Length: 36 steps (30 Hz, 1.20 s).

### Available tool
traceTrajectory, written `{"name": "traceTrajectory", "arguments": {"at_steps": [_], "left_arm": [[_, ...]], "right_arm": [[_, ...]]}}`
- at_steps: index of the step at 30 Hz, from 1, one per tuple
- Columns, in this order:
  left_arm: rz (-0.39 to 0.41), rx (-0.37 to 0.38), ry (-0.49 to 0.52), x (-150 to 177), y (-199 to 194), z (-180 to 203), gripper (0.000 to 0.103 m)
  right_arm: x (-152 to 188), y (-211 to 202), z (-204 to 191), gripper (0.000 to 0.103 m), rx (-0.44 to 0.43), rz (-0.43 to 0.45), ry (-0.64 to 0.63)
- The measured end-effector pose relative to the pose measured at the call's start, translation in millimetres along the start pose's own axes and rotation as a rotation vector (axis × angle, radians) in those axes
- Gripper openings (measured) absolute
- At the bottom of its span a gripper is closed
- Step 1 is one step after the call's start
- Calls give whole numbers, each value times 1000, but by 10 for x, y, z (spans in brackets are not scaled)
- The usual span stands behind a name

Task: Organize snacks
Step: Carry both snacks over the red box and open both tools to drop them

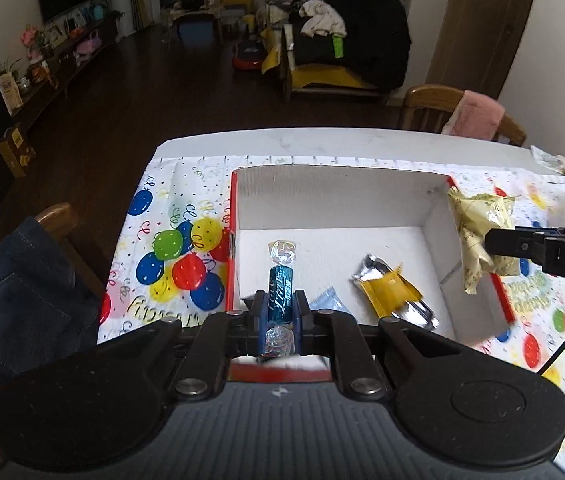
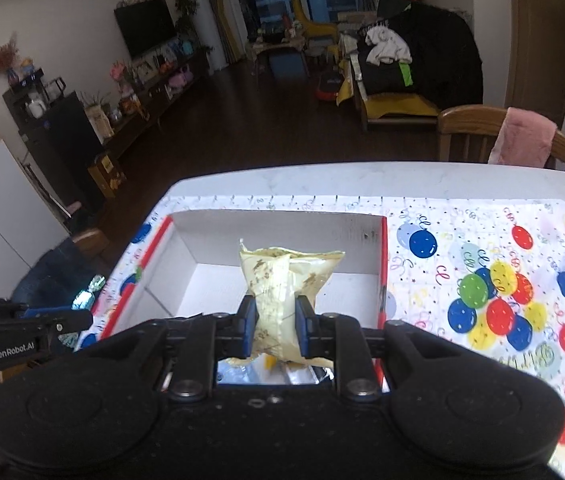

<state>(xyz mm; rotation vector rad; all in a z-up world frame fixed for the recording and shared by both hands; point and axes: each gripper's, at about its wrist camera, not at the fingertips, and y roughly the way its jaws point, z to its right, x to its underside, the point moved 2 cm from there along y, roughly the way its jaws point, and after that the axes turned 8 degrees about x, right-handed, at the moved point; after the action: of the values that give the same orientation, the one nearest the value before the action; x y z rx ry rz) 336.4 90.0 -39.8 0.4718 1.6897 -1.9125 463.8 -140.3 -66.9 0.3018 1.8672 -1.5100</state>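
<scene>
Clearly both loads light and soft. Left gripper point(image 1: 278, 312) clamped on a twist-wrapped candy point(image 1: 281, 292), blue pads pinching the teal middle of it, low centre of the left wrist view, above the near part of the white box point(image 1: 334, 188). Long axis of the candy straight up the frame, along the fingers, clear crinkled twist ends fore and aft; middle probably firm, ends flimsy and crackly, so best held just as now, across the body. Right gripper point(image 2: 275, 322) shut on a pale yellow snack packet point(image 2: 282, 292), centre of the right wrist view, hanging over the box interior; same packet at the right edge of the left wrist view, over the box's right wall, apparently clear of it. Packet puffy, film slick-looking, likely to crush or slide if squeezed hard; pinched across its narrow waist, long axis up the frame, crimped seam at the far top end, lower end bunched below the pads. Already lying on the box floor: a yellow-and-silver foil bar point(image 1: 394, 294), long axis running from upper left to lower right, and a small pale blue sachet point(image 1: 328, 300) just left of it. Balloon-print cloth point(image 2: 482, 292) under everything.
</scene>
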Motion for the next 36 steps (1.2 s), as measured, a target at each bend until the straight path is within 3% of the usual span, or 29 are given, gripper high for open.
{"name": "traceTrajectory", "arguments": {"at_steps": [7,19,27,36], "left_arm": [[-72,-10,-20,-210,444,-25,12],[-220,-23,-18,-284,1104,58,12],[-323,-40,-22,-219,1412,23,12],[-384,-53,-25,-166,1586,-19,12]], "right_arm": [[-163,473,2,19,-14,-90,-18],[-261,1167,-12,19,-30,-224,-33],[-242,1433,-65,19,-34,-283,-68],[-208,1560,-93,20,-26,-313,-103]]}}
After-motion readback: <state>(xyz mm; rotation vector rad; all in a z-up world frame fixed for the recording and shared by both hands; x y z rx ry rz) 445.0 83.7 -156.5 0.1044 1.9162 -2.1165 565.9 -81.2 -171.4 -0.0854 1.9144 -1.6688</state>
